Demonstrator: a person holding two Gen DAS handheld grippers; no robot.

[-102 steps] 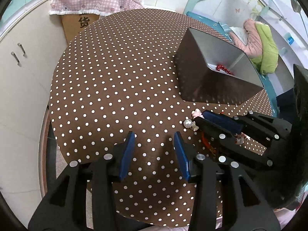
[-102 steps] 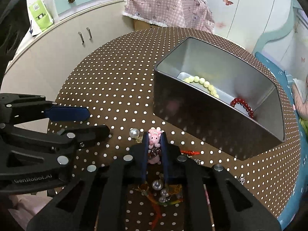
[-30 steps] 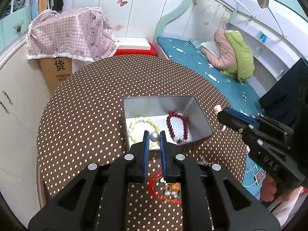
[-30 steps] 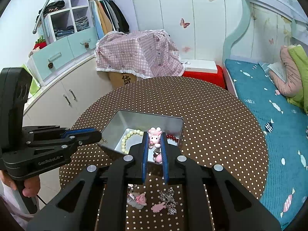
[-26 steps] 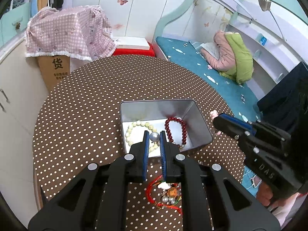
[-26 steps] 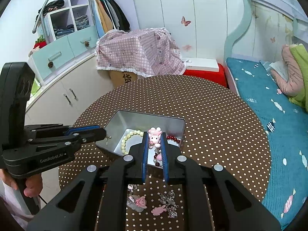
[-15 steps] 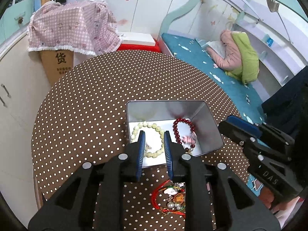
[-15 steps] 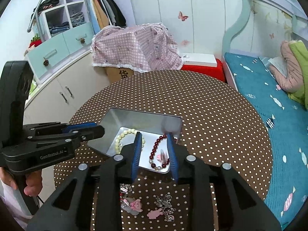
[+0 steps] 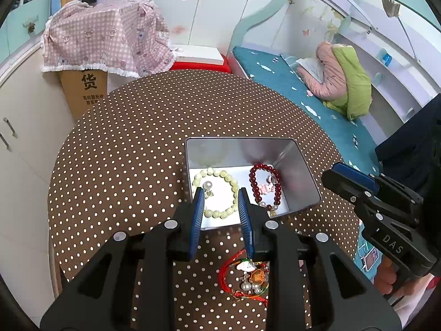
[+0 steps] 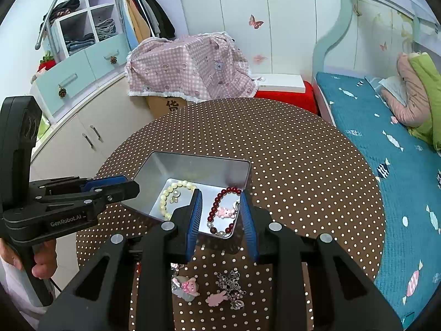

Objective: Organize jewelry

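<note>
red cord bracelet and pink charms are seen on the dotted surface, below the grippers | left gripper and right gripper are held parted, nothing gripped | beyond them, metal tin is seen with pale bead bracelet, red bead bracelet and pink pig charm inside

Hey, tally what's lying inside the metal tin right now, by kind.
Bead bracelets: 2, pale cream bead bracelet and dark red bead bracelet
Pearl charm pieces: 1, silver pearl charm
Pink pig charms: 1, pink pig charm
Total: 4
</note>
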